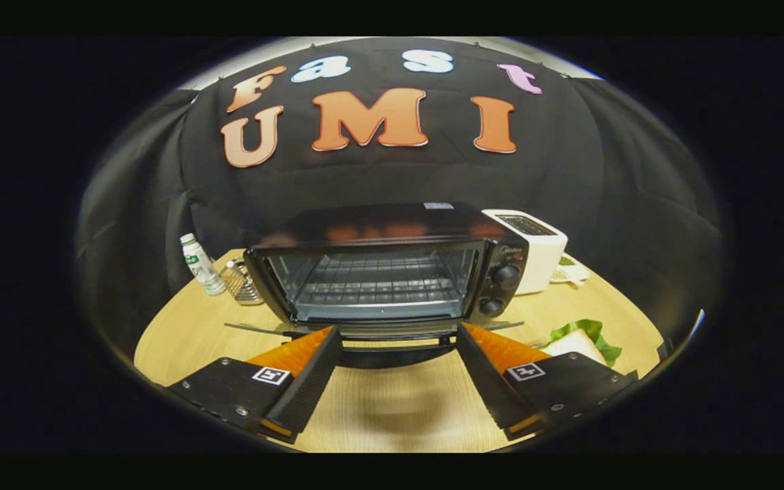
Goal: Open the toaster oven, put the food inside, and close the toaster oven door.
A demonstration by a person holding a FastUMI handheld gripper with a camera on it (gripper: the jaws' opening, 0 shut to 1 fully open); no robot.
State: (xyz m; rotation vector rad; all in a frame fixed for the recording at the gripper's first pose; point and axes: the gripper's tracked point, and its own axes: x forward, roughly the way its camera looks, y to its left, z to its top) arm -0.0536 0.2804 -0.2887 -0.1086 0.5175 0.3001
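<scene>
My fingers [395, 364] are spread wide, empty, over the desk [378, 408]. At 12 o'clock, just ahead, the toaster oven [392, 272] stands with its door [392, 335] dropped flat. The sandwich [579, 344] lies at 2 o'clock, beside my right finger.

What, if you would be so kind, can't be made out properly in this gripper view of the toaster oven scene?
- Sandwich: partly hidden behind one finger of the open tongs; its filling can't be told.
- Toaster oven door: folded down, seen edge-on; its handle sits partly behind the fingertips.
- Oven knob markings: too small to tell.
- Wire basket beside the bottle: contents unclear, partly behind the oven.
- Plate behind the white toaster: mostly hidden.
</scene>
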